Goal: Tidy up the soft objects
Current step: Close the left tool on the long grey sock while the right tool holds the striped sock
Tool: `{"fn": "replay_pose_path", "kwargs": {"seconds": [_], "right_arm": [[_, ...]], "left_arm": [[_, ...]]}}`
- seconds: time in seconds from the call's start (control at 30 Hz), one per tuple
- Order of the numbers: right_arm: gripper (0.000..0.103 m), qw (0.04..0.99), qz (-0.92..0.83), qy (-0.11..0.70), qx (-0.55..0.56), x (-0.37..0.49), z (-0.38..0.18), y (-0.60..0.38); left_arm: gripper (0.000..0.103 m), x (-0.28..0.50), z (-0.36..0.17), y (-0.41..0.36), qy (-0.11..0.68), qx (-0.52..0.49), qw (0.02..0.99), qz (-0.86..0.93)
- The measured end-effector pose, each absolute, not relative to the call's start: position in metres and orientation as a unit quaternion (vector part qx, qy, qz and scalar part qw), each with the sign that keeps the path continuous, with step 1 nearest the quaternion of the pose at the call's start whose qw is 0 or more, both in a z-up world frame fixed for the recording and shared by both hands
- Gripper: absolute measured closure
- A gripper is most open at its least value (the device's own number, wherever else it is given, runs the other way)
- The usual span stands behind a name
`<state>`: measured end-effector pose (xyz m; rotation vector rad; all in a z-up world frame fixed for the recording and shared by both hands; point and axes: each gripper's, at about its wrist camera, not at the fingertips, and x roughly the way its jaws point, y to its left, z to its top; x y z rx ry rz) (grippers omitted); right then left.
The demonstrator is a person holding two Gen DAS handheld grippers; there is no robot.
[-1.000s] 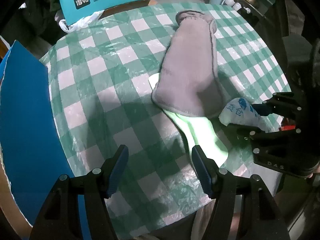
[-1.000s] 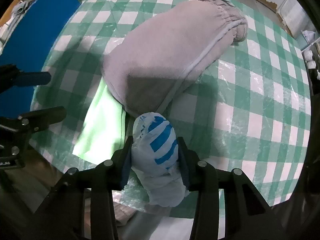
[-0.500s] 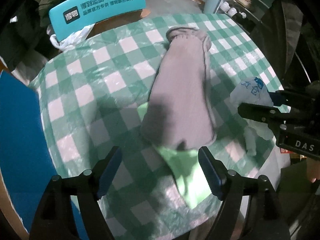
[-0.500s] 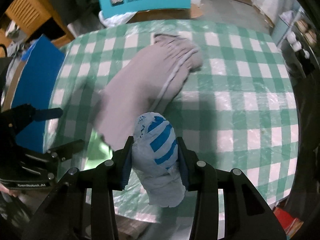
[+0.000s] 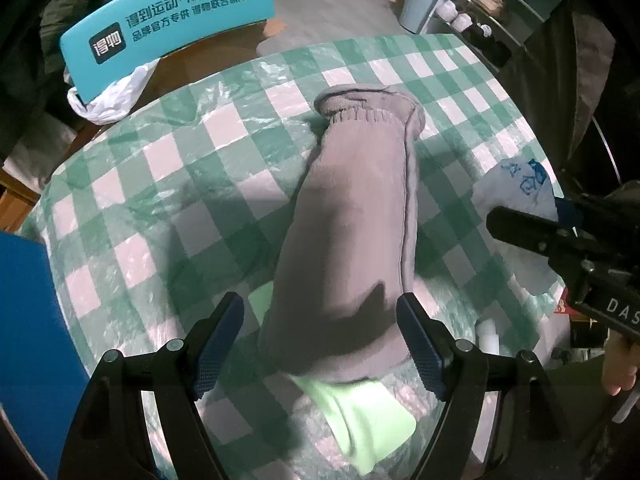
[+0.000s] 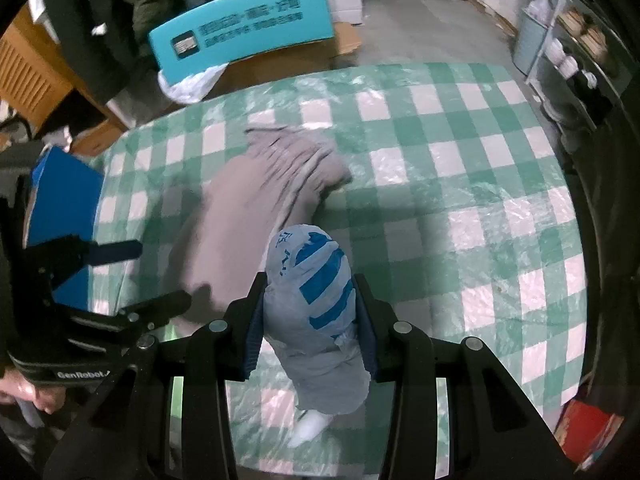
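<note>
Progress looks early: of the soft things in sight, only one is in hand. The right gripper (image 6: 310, 320) has its fingers clamped on a crumpled white plastic bag with blue stripes and printing (image 6: 312, 280), lifted clear above the bench (image 6: 460, 200), which wears a green-and-white checked cloth under a clear plastic sheet. The bag's loose tail hangs down below the fingers. From the left wrist view the same bag (image 5: 516, 188) shows at the right, pinched in the other tool and held near the bench's right edge.

The left gripper (image 5: 320, 344) has its fingers spread wide apart with nothing between them; it hovers over the near end of a long grey fleece garment with a gathered elastic end (image 5: 356, 216). That garment lies flat along the middle of the bench, its gathered end pointing away toward a teal printed sign (image 5: 168, 20) behind the bench. Beneath its near end a pale green cloth (image 5: 360, 408) pokes out, partly covered by the grey piece and reaching toward the bench's near edge.

As a judgement, the bag is mid-carry with no visible drop-off spot; I cannot tell where it is meant to go. The grey garment and the green cloth both lie unfolded and untouched, so most of the sorting remains. A blue panel (image 5: 28, 340) stands at the left edge; whether it belongs to a container is not clear
</note>
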<state>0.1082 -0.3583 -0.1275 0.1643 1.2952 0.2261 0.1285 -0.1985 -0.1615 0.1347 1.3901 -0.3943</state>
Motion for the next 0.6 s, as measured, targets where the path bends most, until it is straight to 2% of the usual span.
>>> {"fn": "replay_pose_path", "kwargs": {"seconds": [0.43,0.6], "right_arm": [[0.063,0.788,0.09,0.603,0.086,0.123,-0.133,-0.366],[0.063,0.79,0.084,0.601,0.089,0.125,-0.134,-0.373]], "left_arm": [[0.023,0.17,-0.183,-0.218,0.651,0.046,0.733,-0.189],[0.023,0.178,-0.191,-0.23,0.653,0.07,0.727,-0.201]]}}
